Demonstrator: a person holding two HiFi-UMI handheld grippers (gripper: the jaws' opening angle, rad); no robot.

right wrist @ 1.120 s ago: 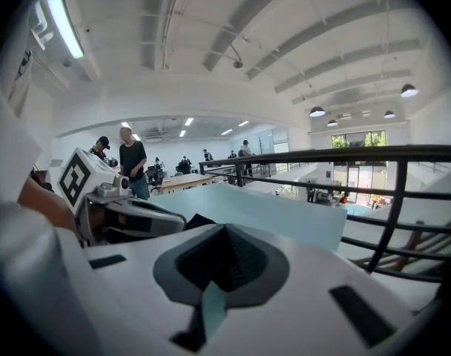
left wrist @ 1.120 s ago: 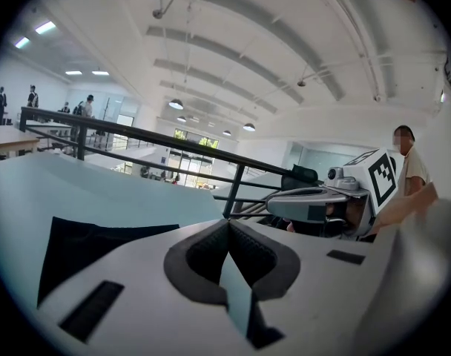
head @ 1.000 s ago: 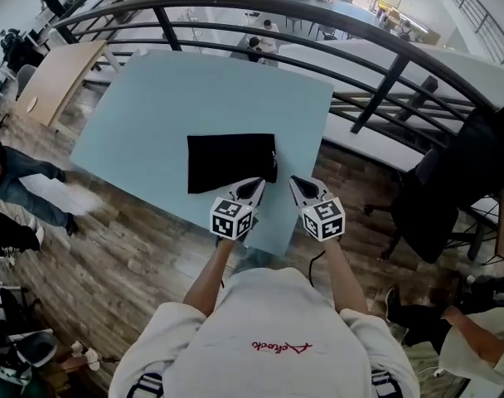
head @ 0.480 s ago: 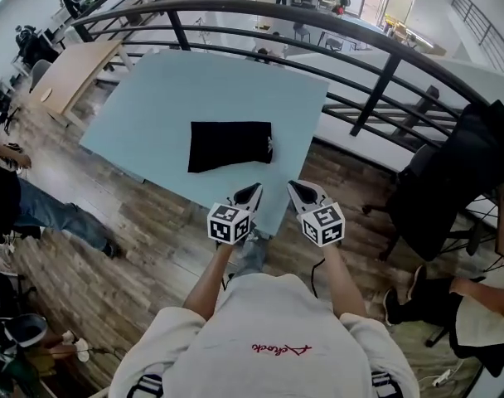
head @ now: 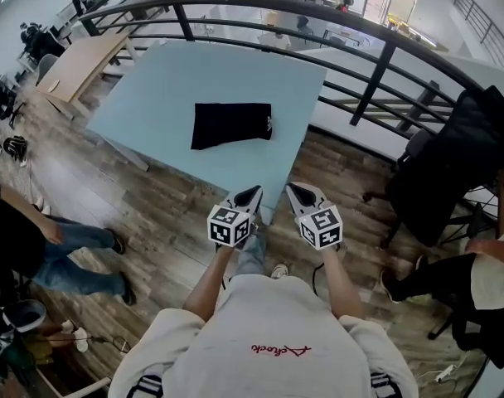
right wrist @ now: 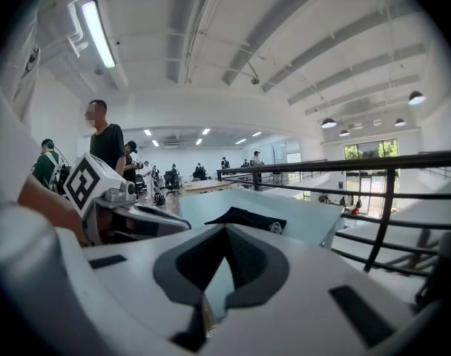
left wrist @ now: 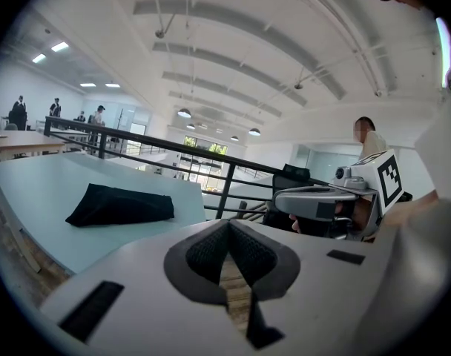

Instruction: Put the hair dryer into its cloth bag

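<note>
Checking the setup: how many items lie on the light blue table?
1: a black cloth bag lying flat near the middle of the table. Anything inside the bag would be hidden from these views.

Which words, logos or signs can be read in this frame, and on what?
Red script on the person's grey shirt: upside down, unreadable.
White mark on the black cloth bag: too small to read.
Left marker cube, right marker cube: square codes only, no words.
Nothing else legible.
</note>
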